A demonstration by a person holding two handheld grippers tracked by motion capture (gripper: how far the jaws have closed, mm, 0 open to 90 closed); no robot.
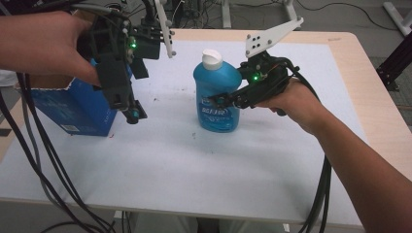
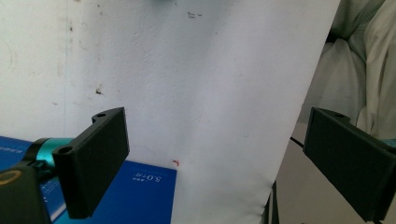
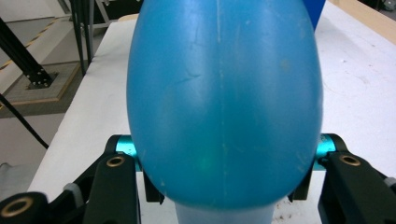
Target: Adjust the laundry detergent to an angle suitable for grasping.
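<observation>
1. Two grippers in play, and the right gripper [image 1: 219, 100] has the action: its jaws are clamped on the blue bottle [image 1: 217, 92], gripping the body from the right side.
2. That bottle stands upright on the white table [image 1: 194, 165], about mid-table, white cap [image 1: 212, 58] on top. Gripping low on the wide body looks like a choice for steadiness, so the bottle will not tip when lifted.
3. From the right gripper view, the bottle [image 3: 224, 102] bulges between both jaws, pads pressed to either flank. A firm, centred hold, I'd say.
4. Over on the left, the left gripper [image 1: 132, 112] hangs above the table with jaws spread wide and nothing between them.
5. The left gripper view confirms it: bare white cover under the two black pads [image 2: 93, 163], with a corner of the blue box [image 2: 140, 196] below.
6. That blue box [image 1: 80, 109] sits at the left edge of the table, top open as far as I can judge. Likely the bottle's destination, and the free gripper waits beside it, perhaps to steady it.
</observation>
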